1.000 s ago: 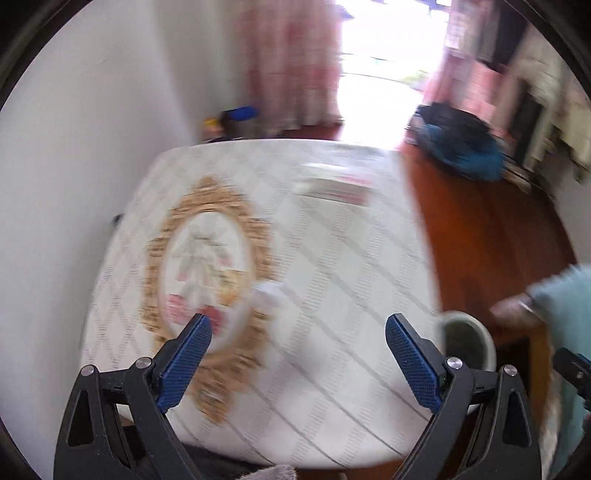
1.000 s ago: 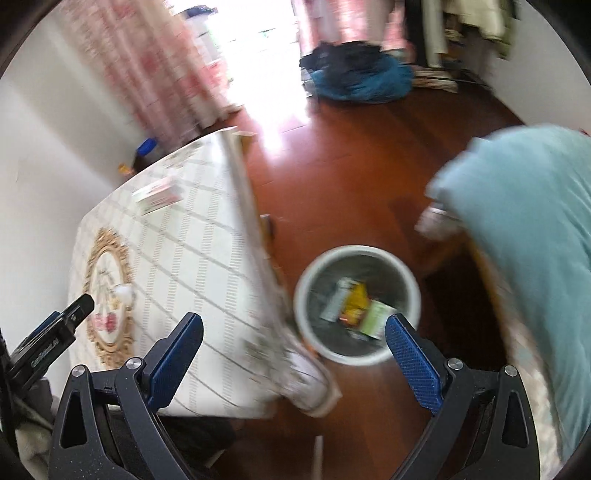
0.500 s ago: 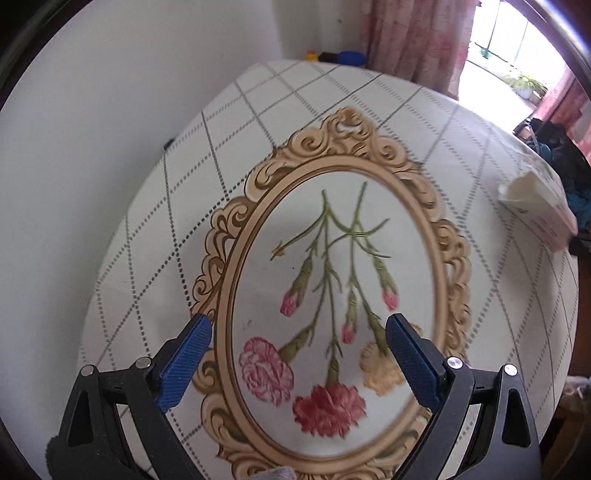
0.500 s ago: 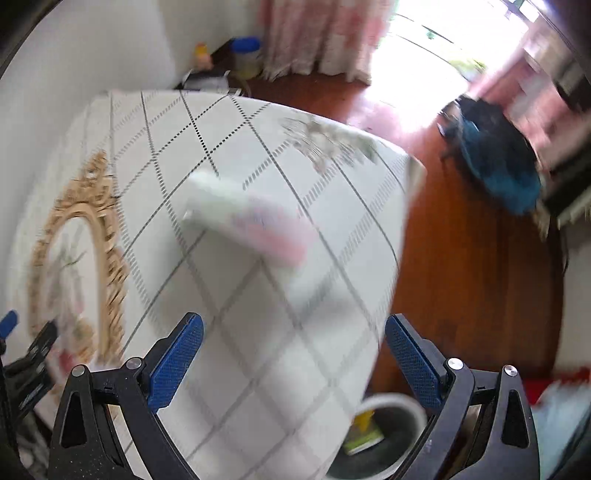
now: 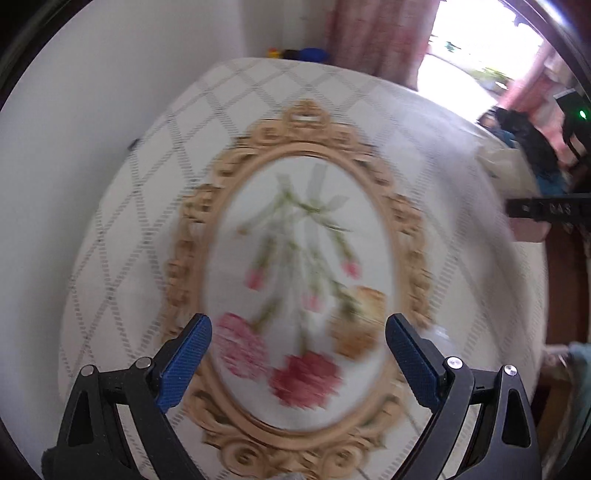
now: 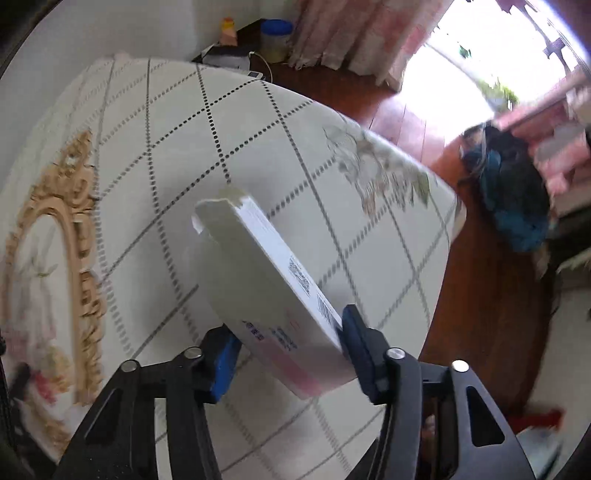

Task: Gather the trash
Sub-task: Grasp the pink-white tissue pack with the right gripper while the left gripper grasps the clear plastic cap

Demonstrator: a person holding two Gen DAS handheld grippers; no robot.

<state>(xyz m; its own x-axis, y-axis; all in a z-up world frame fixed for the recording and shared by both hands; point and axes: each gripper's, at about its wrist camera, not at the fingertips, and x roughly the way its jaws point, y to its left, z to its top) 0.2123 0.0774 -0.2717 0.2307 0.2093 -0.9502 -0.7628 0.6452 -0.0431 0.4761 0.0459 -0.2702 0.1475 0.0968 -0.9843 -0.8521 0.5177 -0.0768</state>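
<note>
My right gripper is shut on a flat white and pink carton box and holds it tilted, its far end up, over the table's patterned cloth. In the left wrist view the right gripper and the pink end of the box show at the right edge. My left gripper is open and empty above the cloth's gold-framed flower print. A small white crumpled scrap lies by its right finger.
A white wall runs along the table's left side. Jars and a pink curtain stand beyond the far edge. Wooden floor lies to the right, with a blue and black cloth heap.
My right gripper swung from over the bin to the table and closed on the box, lifting one end. My left gripper moved in over the flower print and stays open.
</note>
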